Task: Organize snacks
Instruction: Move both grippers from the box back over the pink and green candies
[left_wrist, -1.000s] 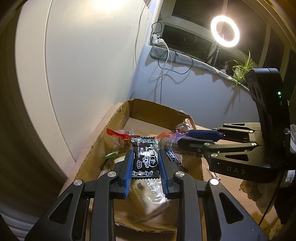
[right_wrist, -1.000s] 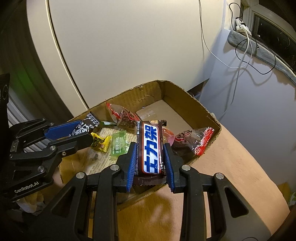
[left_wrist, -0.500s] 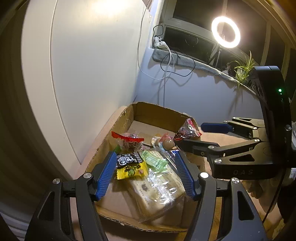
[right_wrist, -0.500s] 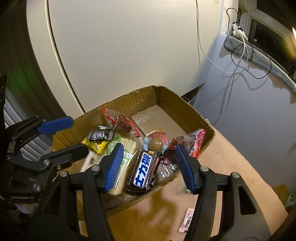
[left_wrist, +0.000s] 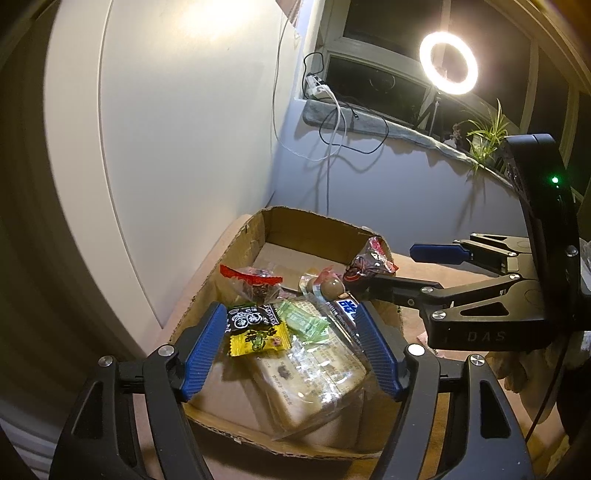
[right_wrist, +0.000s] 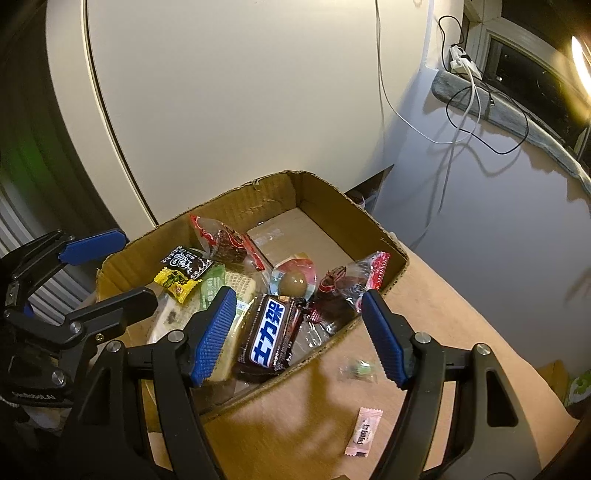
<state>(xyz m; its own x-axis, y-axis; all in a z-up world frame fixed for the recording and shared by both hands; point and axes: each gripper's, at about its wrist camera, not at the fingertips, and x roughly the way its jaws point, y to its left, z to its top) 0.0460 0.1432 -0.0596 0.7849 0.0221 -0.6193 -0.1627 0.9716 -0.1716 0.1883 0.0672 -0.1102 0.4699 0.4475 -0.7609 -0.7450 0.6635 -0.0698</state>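
A cardboard box (left_wrist: 314, 230) (right_wrist: 258, 199) holds several snacks. A black packet (left_wrist: 253, 315) (right_wrist: 186, 260) lies on a yellow candy (left_wrist: 258, 338) near the box's left side. A brown chocolate bar with blue lettering (right_wrist: 267, 336) (left_wrist: 345, 308) lies at the box's right edge. My left gripper (left_wrist: 291, 347) (right_wrist: 98, 269) is open and empty above the box's near end. My right gripper (right_wrist: 297, 334) (left_wrist: 402, 271) is open and empty above the chocolate bar.
A pink wrapped sweet (right_wrist: 364, 432) and a small clear-wrapped green candy (right_wrist: 360, 369) lie on the tan surface (right_wrist: 461, 314) outside the box. A white wall panel stands behind the box. A ring light (left_wrist: 448, 62), cables and a plant (left_wrist: 485, 136) are on the window ledge.
Both grippers opened. The black packet dropped from the left gripper and the chocolate bar from the right into the box. Both grippers have pulled back and up.
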